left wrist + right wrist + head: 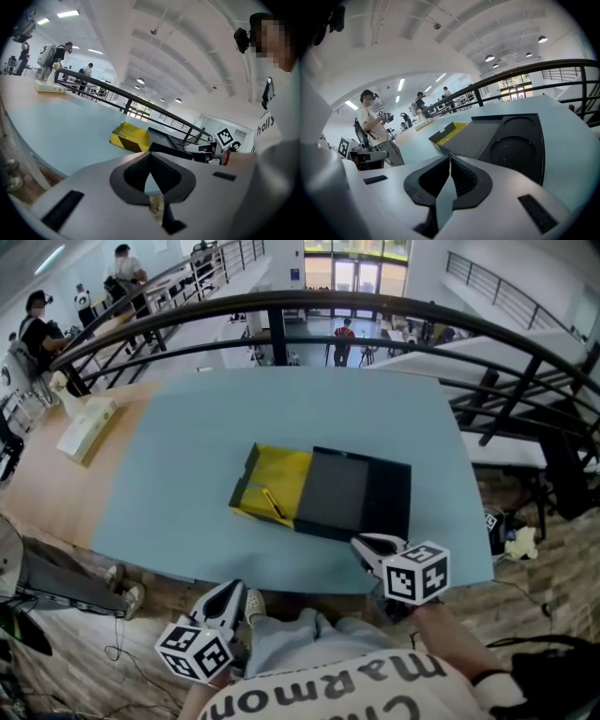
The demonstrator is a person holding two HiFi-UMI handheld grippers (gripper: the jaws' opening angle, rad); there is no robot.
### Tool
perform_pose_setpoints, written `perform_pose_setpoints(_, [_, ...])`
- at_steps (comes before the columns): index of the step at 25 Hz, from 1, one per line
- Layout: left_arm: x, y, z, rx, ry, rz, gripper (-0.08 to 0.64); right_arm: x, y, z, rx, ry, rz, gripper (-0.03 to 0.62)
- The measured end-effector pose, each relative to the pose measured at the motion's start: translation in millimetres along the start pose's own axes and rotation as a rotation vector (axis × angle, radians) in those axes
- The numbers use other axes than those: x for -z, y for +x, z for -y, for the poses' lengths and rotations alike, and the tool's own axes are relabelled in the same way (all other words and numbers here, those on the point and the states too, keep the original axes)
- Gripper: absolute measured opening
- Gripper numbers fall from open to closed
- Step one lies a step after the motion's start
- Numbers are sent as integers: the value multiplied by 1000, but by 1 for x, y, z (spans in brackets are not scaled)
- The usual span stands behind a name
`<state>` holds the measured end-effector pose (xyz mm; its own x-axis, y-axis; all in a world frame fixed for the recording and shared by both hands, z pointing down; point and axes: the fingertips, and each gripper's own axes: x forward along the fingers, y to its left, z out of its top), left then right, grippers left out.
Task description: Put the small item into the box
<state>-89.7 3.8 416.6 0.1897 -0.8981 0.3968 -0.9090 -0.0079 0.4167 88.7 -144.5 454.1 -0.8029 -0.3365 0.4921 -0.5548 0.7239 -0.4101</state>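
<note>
The pale blue table (169,456) is seen carrying the box (352,493), which has a black half and a yellow half. The right gripper (368,548) is held just beside the box's near black edge, jaws pressed together on nothing. The left gripper (225,600) is held well short of the box, likewise closed and empty. The small item (274,504), thin and stick-like, is seen lying in the box's yellow half.

A pale blue table top (187,456) was set before a curved black railing (277,326), with a wooden table (37,486) at its left. Plank flooring (89,648) was seen below. Glass doors (356,276) were lit at the far end, and round lamps (489,58) were hung from a white ribbed ceiling (187,56).
</note>
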Motion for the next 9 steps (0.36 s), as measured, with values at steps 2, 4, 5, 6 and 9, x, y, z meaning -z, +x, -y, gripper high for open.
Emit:
perform_pose_setpoints(2, [-1, -1, -3, -7, -1, 4, 2, 0, 3, 0, -2, -3, -4, 41])
perform_pose_setpoints(4, [-2, -2, -4, -11, -3, 4, 2, 0, 5, -2, -6, -4, -9, 41])
perform_pose_setpoints(5, [-2, -2, -6, -12, -5, 2, 2, -1, 6, -3, -9, -6, -11, 41])
perform_pose_setpoints(6, [-2, -3, -7, -13, -6, 1, 2, -1, 8, -5, -12, -8, -13, 41])
perform_pose_setpoints(9, [-5, -7, -12, -12, -7, 0, 2, -4, 13, -12, -13, -18, -18, 41])
